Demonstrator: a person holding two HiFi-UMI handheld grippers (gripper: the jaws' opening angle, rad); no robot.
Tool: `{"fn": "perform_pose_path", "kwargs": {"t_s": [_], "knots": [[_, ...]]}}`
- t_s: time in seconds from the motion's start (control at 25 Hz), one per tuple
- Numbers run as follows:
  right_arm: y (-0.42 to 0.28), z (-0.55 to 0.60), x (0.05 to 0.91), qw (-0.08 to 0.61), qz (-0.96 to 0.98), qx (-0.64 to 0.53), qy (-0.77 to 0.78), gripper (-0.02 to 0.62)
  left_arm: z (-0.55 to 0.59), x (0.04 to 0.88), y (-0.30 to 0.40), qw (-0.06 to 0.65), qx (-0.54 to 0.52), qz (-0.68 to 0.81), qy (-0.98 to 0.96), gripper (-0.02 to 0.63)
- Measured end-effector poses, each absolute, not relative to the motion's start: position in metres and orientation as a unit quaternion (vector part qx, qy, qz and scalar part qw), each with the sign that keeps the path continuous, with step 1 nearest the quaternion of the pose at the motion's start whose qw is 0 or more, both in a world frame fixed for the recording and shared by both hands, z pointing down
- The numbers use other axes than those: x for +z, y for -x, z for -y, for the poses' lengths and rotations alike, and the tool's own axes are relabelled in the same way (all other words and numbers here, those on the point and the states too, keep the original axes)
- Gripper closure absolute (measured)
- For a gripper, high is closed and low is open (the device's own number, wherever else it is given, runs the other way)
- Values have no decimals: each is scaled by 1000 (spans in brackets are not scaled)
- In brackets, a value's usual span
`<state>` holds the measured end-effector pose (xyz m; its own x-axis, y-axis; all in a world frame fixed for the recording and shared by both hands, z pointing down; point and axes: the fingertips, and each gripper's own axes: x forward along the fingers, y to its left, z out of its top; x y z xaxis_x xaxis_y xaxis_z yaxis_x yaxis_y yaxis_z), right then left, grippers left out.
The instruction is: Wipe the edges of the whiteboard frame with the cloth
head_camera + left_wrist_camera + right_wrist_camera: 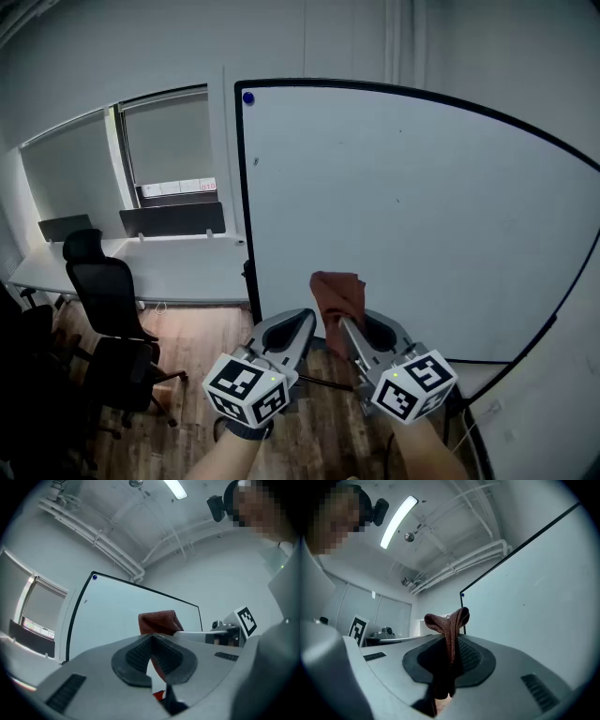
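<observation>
A large whiteboard (403, 206) with a thin black frame (246, 206) stands upright in front of me. Its surface is nearly bare, and a small blue magnet (247, 97) sits at the top left corner. My right gripper (340, 324) is shut on a reddish-brown cloth (339, 292), which sticks up past the fingertips, close to the lower part of the board. In the right gripper view the cloth (447, 620) is pinched between the pads, with the frame's top edge (520, 550) beyond. My left gripper (306, 319) is beside it, jaws together, holding nothing.
To the left are black office chairs (108, 291) on a wooden floor, a long white desk (112, 267) with dark dividers (172, 218), and windows with lowered blinds. A grey wall is behind the board. The board's stand (328, 380) is under my grippers.
</observation>
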<state>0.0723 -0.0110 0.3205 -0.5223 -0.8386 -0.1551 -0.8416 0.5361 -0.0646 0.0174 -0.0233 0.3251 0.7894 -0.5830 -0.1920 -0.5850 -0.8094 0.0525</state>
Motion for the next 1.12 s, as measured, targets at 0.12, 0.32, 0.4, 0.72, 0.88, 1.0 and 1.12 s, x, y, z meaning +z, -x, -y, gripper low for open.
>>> {"fn": "perform_pose_path", "kwargs": {"t_s": [0.12, 0.32, 0.4, 0.72, 0.88, 1.0, 1.12], "knots": [[-69, 11, 320, 84, -872, 12, 481, 545, 25, 324, -14, 7, 102, -309, 946, 597], [-64, 11, 321, 83, -873, 14, 480, 545, 26, 326, -10, 7, 101, -308, 946, 597], [-61, 10, 321, 82, -874, 15, 479, 545, 26, 327, -9, 6, 101, -307, 946, 597], [-56, 21, 311, 67, -873, 36, 481, 545, 41, 324, -2, 9, 108, -307, 945, 597], [-62, 34, 304, 72, -873, 39, 480, 545, 51, 323, -5, 11, 110, -307, 945, 597], [-64, 53, 299, 73, -877, 43, 474, 545, 70, 320, -6, 11, 111, -313, 943, 597], [-62, 78, 295, 73, -883, 50, 461, 545, 96, 318, -5, 16, 112, -327, 938, 597]]}}
